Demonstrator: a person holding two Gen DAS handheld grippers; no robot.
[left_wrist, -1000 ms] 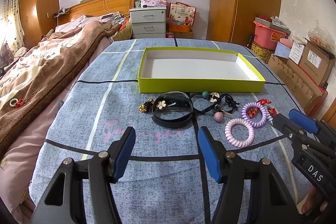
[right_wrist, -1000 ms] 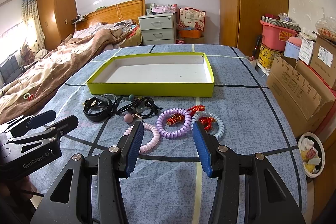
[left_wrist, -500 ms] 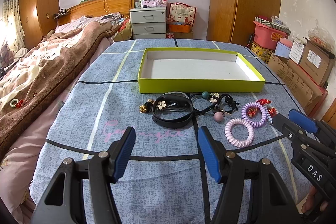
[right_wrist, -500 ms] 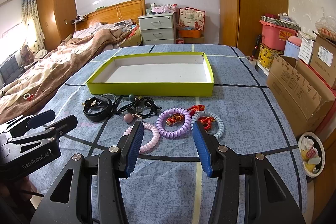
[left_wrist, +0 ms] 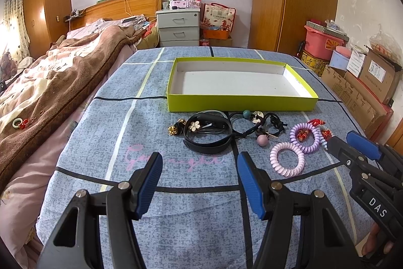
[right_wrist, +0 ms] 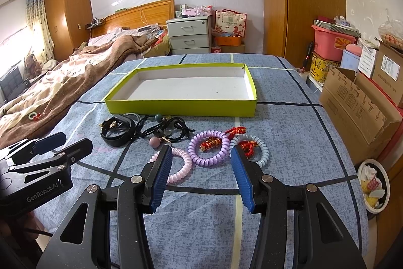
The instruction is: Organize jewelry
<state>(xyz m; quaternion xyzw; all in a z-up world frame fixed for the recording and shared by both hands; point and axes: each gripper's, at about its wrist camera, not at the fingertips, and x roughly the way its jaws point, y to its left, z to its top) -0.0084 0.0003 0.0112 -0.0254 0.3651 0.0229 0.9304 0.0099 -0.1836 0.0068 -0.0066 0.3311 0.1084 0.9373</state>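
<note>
Hovering above the near part of the blue patterned bedsheet, the left gripper held its blue-padded fingers wide apart with nothing between them. The right gripper hung to its right, its fingers likewise spread and empty, low over the coil bands. Beyond them sat the shallow lime-green cardboard tray with a white floor, bare inside. All the jewelry lay on the sheet just near of the tray's front wall. Farthest left was a small gold-and-black charm, next to a wide black band with a white flower ornament. A tangle of black cords with a teal bead and a pink bead lay right of the band, touching it. Farther right came a pink spiral coil bracelet, a purple spiral coil bracelet with a red-and-gold charm and a pale blue spiral coil bracelet with red knotted cord, each touching its neighbour. A brown blanket lay heaped at left.
</note>
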